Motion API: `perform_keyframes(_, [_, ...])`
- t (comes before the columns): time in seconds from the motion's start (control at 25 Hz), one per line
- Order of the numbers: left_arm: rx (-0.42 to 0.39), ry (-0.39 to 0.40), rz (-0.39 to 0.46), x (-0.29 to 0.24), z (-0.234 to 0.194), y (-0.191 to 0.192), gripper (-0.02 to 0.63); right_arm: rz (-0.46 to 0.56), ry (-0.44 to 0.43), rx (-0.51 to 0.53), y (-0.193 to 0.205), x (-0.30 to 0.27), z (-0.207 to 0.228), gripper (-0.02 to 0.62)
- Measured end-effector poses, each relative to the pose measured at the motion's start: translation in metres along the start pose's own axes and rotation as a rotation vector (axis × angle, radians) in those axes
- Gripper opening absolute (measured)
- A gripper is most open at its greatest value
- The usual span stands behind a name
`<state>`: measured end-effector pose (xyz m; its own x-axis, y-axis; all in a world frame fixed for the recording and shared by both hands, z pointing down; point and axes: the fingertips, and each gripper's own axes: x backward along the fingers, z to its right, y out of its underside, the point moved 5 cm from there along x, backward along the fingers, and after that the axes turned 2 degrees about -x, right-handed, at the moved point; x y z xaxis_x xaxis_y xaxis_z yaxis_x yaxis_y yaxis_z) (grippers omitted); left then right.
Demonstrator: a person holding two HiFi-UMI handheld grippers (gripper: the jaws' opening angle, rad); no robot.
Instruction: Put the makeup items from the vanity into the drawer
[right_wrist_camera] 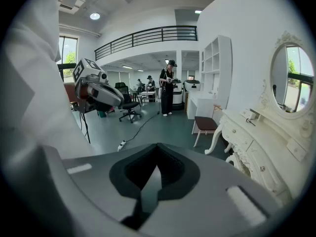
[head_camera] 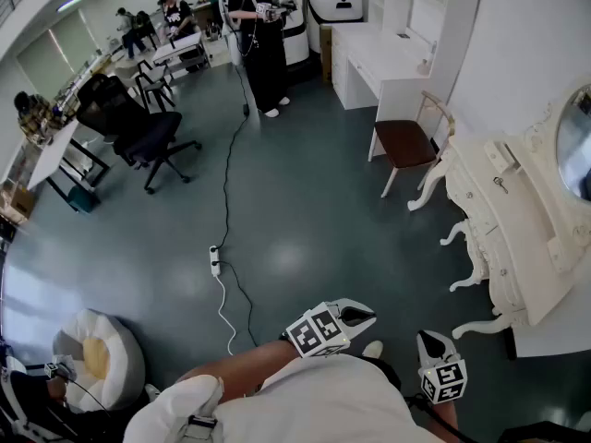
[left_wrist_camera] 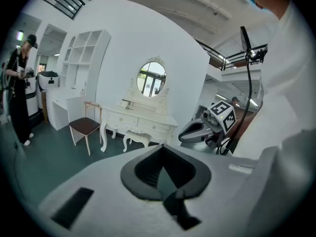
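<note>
The white vanity (head_camera: 517,238) with an oval mirror stands at the right of the head view; its drawers (right_wrist_camera: 261,169) look closed. A small dark-and-white item (head_camera: 500,185) lies on its top, too small to identify, and shows again as a small item (right_wrist_camera: 251,113) in the right gripper view. My left gripper (head_camera: 365,318) and right gripper (head_camera: 427,338) hang low by my body, well short of the vanity. Each has its jaws together with nothing between them. The left gripper (left_wrist_camera: 160,169) points toward the vanity (left_wrist_camera: 140,120). The right gripper (right_wrist_camera: 150,177) faces down the room.
A wooden chair with a brown seat (head_camera: 406,143) stands left of the vanity. A power strip (head_camera: 214,261) with its cable lies on the green floor. A black office chair (head_camera: 138,137), a person in black (head_camera: 259,35) and a round cushion (head_camera: 97,358) are further off.
</note>
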<state>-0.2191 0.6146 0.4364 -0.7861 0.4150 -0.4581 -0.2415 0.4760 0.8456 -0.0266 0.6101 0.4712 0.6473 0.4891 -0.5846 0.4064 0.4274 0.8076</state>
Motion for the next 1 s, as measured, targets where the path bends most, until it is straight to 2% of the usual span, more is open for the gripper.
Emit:
perform_keyframes(0.36, [-0.034, -0.012, 0.017, -0.044, -0.014, -0.050, 0.003, 0.032, 0.012, 0.017, -0.016, 0.002, 0.067, 0.000])
perform_keyframes(0.84, [-0.097, 0.052, -0.013, -0.152, -0.018, -0.114, 0.003, 0.052, 0.068, -0.044, 0.005, 0.025, 0.176, 0.002])
perform_keyframes(1.0, [-0.099, 0.039, -0.014, -0.206, -0.015, -0.139, 0.003, 0.064, 0.068, -0.048, 0.016, 0.039, 0.231, 0.058])
